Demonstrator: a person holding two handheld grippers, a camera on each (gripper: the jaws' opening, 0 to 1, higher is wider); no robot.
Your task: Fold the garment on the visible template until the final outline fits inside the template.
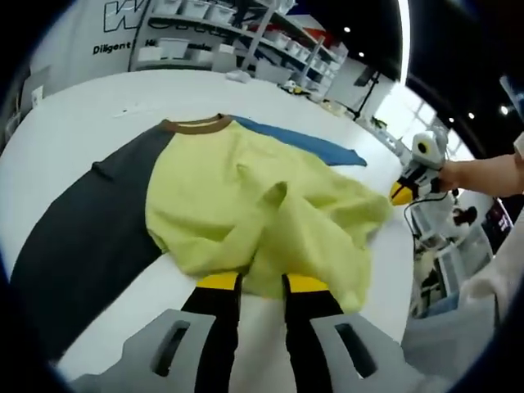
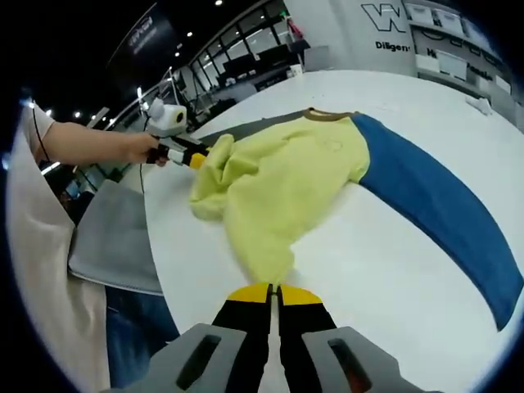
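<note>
The garment (image 1: pixel 237 196) is a sweatshirt with a yellow-green body, a brown collar (image 1: pixel 196 125), a dark grey sleeve (image 1: pixel 90 229) and a blue sleeve (image 2: pixel 434 213), lying on the white table (image 1: pixel 74 131). Its lower half is bunched and lifted. My left gripper (image 1: pixel 262 282) has its yellow-tipped jaws on either side of the hem, with fabric pinched between them. It also appears from the other side (image 2: pixel 196 158), at a raised corner of the cloth. My right gripper (image 2: pixel 268 292) is shut on the opposite hem corner. Its yellow tip (image 1: pixel 399 192) touches the garment's edge in the left gripper view.
A person's hand (image 2: pixel 135 147) and forearm hold the left gripper; a light sleeve (image 2: pixel 41 270) is close by. A grey flat sheet (image 2: pixel 115 237) lies past the table's near edge. Shelves with white bins (image 1: pixel 196 33) stand beyond the far edge.
</note>
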